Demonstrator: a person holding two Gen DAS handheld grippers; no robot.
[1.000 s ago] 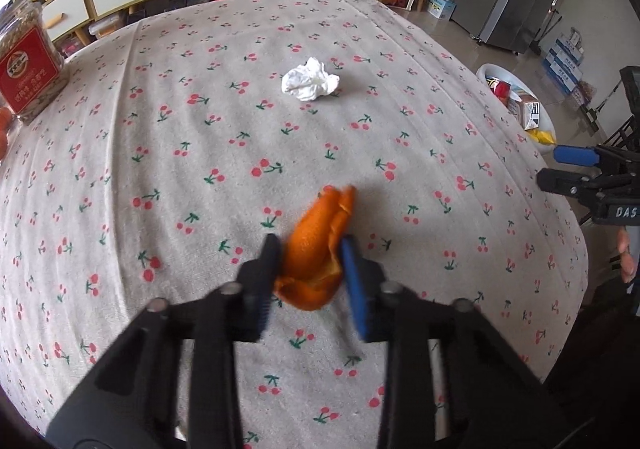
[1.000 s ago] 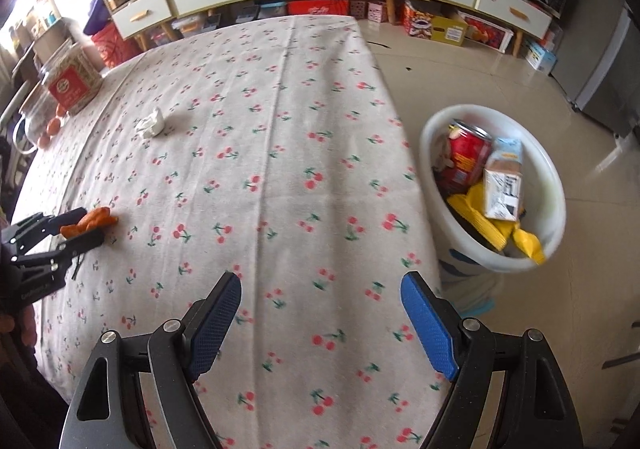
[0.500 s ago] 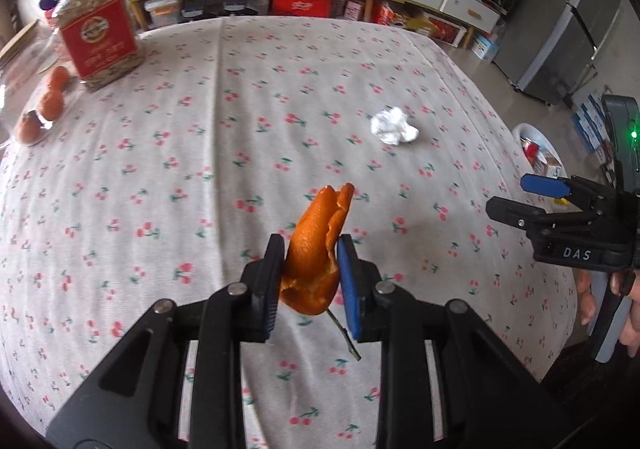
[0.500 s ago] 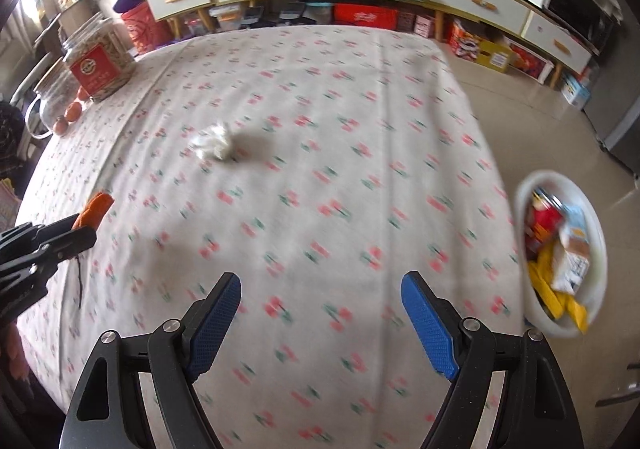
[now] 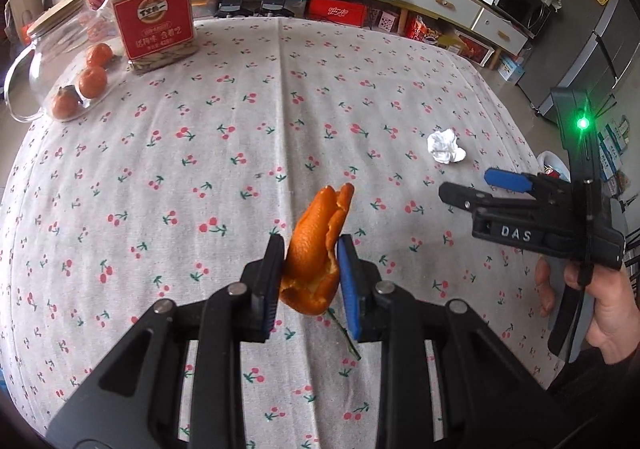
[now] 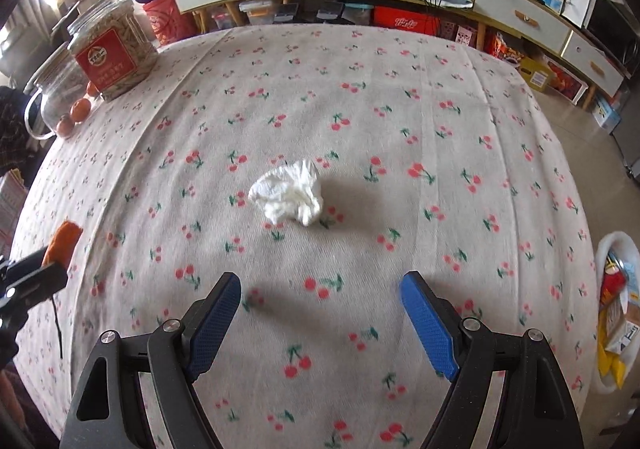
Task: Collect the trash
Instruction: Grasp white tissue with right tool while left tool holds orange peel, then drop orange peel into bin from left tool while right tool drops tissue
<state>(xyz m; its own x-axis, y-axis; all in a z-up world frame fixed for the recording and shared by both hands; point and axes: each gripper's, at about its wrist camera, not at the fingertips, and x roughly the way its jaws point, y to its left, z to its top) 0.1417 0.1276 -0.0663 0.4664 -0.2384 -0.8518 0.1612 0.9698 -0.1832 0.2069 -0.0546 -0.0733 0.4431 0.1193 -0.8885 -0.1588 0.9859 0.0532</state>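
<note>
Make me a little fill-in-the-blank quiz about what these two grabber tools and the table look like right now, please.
1. The left gripper is clamped on a piece of orange ____.
2. The right gripper has its jaws wide ____, with nothing between them.
3. Ahead of the right gripper, a crumpled white ____ lies on the cherry-print tablecloth.
4. The white bin beside the table already holds ____.

Missing words: peel; open; tissue; trash
</note>
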